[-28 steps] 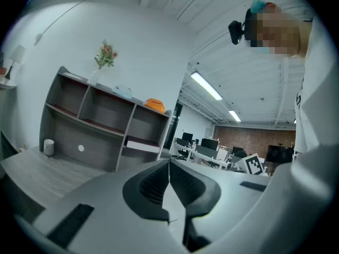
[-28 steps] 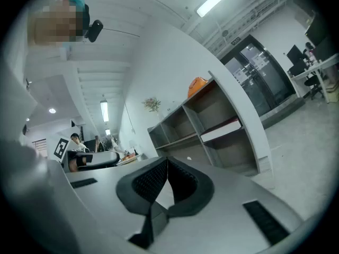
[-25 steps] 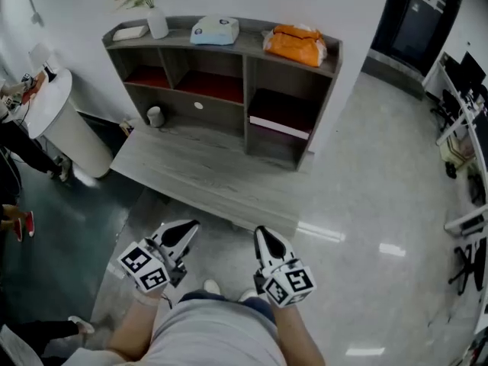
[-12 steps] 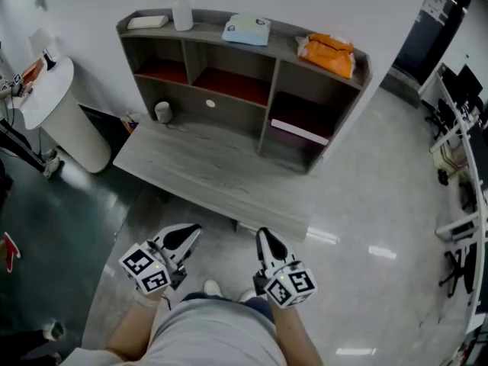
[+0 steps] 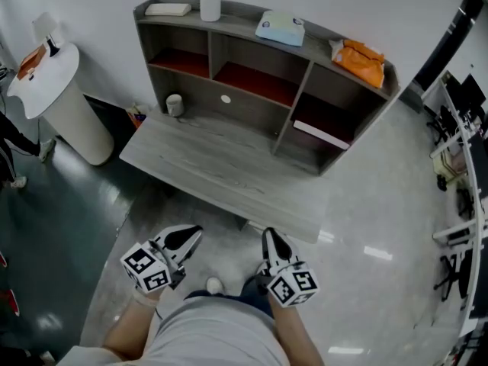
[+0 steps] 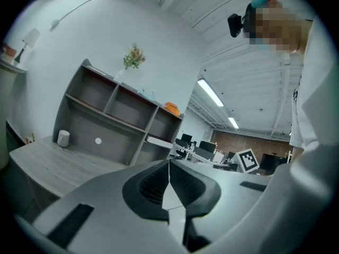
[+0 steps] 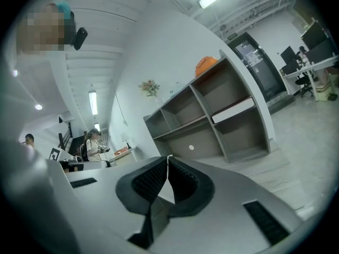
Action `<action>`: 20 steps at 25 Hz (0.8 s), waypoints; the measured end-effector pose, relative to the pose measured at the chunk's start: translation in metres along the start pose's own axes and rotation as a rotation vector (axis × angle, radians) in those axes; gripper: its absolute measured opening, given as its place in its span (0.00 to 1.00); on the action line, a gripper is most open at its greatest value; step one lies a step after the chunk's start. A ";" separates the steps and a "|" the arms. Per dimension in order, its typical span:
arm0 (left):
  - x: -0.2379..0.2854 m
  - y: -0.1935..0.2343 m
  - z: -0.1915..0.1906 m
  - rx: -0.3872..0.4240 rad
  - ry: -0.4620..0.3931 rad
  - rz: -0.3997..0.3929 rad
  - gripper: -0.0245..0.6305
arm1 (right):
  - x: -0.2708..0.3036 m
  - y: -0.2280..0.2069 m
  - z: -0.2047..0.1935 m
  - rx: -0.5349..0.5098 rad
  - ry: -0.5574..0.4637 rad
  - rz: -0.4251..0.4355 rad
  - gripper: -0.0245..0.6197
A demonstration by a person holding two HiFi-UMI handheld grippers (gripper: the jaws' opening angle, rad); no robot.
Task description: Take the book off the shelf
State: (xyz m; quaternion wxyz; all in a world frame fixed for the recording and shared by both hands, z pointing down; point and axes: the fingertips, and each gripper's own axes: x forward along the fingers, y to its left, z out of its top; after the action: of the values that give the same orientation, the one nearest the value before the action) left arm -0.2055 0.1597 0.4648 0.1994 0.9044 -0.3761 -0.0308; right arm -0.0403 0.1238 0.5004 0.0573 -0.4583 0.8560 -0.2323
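A grey shelf unit stands on a grey desk against the white wall. A white book lies flat in the right compartment; it also shows in the left gripper view and the right gripper view. My left gripper and right gripper hang low in front of the person's body, well short of the desk. Both are shut and empty, with the jaw tips meeting, left and right.
On top of the shelf sit a vase with flowers, a flat white thing, a light blue pack and an orange bag. A white cup stands on the desk. A round white stand is at left, office desks and chairs at right.
The head view has swung, so the shelf and desk now sit further right and higher in the picture. Both grippers stay in the same place, shut.
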 end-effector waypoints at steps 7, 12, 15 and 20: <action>0.013 0.034 0.005 -0.003 -0.003 0.084 0.06 | 0.045 -0.014 0.007 0.016 0.028 0.062 0.07; 0.046 0.052 0.012 -0.012 -0.007 0.148 0.06 | 0.081 -0.049 0.023 0.085 0.058 0.114 0.07; 0.075 0.058 0.021 -0.012 -0.009 0.181 0.06 | 0.105 -0.079 0.041 0.138 0.052 0.149 0.07; 0.122 0.066 0.030 -0.003 -0.008 0.241 0.06 | 0.140 -0.127 0.067 0.279 0.058 0.204 0.07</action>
State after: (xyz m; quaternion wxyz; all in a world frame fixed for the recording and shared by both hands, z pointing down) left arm -0.1686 0.0226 0.4738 0.2013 0.8523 -0.4826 -0.0108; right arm -0.0036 -0.0721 0.5145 0.1191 -0.3495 0.8589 -0.3549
